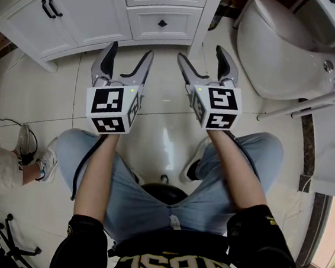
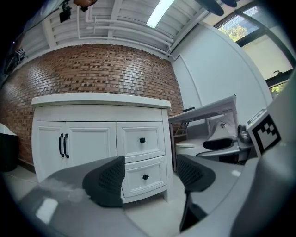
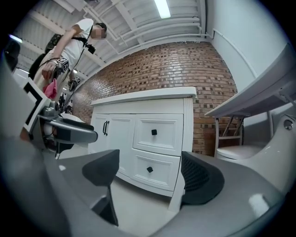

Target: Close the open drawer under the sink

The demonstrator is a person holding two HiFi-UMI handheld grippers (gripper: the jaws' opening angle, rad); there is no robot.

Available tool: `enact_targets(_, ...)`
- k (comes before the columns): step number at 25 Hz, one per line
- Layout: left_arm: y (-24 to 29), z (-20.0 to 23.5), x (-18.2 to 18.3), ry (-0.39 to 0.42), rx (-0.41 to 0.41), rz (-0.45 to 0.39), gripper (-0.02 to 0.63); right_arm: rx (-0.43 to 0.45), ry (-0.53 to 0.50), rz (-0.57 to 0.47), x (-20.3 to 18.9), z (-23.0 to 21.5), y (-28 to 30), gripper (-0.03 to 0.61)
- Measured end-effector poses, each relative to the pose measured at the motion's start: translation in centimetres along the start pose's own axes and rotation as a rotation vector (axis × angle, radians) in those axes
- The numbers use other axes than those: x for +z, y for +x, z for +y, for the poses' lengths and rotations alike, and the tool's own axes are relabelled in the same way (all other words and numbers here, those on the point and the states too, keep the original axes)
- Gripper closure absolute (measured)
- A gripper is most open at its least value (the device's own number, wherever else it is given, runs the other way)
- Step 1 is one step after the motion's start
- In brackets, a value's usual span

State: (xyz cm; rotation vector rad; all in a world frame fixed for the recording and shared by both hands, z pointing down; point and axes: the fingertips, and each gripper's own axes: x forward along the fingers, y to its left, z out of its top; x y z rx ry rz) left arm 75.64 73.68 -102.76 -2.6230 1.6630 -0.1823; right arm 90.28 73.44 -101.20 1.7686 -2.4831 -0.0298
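L tool [image 1: 130, 49], R tool [image 1: 200, 52] agape; lower drawer [image 1: 162, 23] flush.

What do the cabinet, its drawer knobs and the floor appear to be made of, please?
Cabinet: probably painted wood or board, white satin, panelled fronts.
Drawer knobs: likely metal, matte black, square; cannot confirm.
Floor: glazed tile, glossy, with grout lines and reflections.

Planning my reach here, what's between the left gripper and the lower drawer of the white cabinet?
Only bare tiled floor, seen in the head view: nothing stands between the open left gripper and the lower drawer.
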Motion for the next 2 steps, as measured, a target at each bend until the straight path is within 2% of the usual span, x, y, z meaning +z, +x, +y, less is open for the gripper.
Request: enact_targets(2,0.03,-0.17,0.11,0.006,-0.004,-0.001,0.256,-0.001,0.000,0.000,0.08,-0.06,0.01,0.164)
